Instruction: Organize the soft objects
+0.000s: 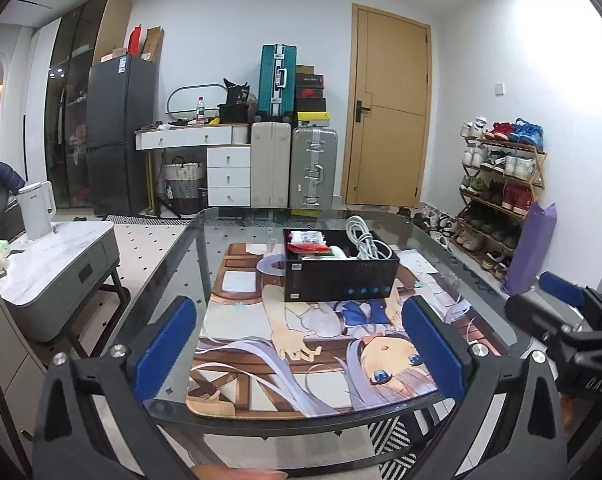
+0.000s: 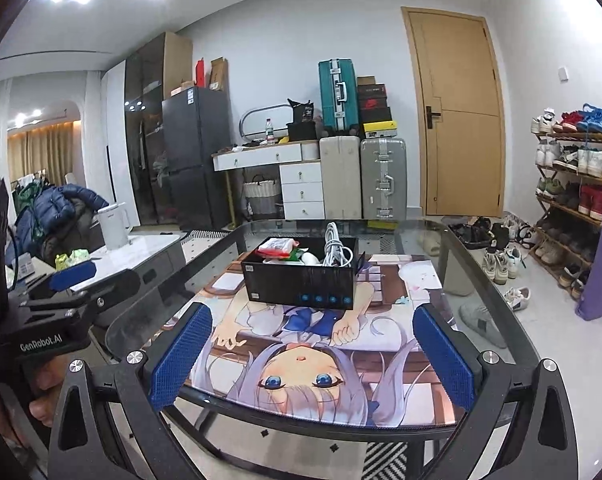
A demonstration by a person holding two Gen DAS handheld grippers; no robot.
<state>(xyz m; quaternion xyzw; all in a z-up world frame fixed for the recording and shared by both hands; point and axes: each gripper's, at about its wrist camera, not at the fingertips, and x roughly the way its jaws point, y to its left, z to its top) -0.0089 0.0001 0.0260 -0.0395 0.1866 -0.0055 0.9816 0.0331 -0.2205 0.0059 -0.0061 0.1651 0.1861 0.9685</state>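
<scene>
A glass table (image 1: 453, 256) is filling the middle of both views, its near edge lying just under the two grippers. An anime-print mat (image 1: 261, 320) is covering most of the tabletop, running from the near edge back toward the far edge. A black box (image 1: 341, 280) is sitting on the far part of the mat, roughly midway between the table's left and right edges. Inside it, a coiled white cable (image 1: 365, 240) is standing up at the right end, and a soft packet with red and white print (image 1: 307, 239) is lying at the left end, with other small items between them that are too small to make out.

The left gripper (image 1: 301, 344) is hovering level at the near edge, pointing at the box, its blue pads (image 1: 165, 344) spread wide with nothing between them. The right gripper (image 2: 309, 356) is hovering beside it in the same pose, blue pads (image 2: 181, 356) likewise wide apart and holding nothing. Each gripper is showing at the edge of the other's view, and a fingertip is peeking in at the bottom of the left wrist view.
</scene>
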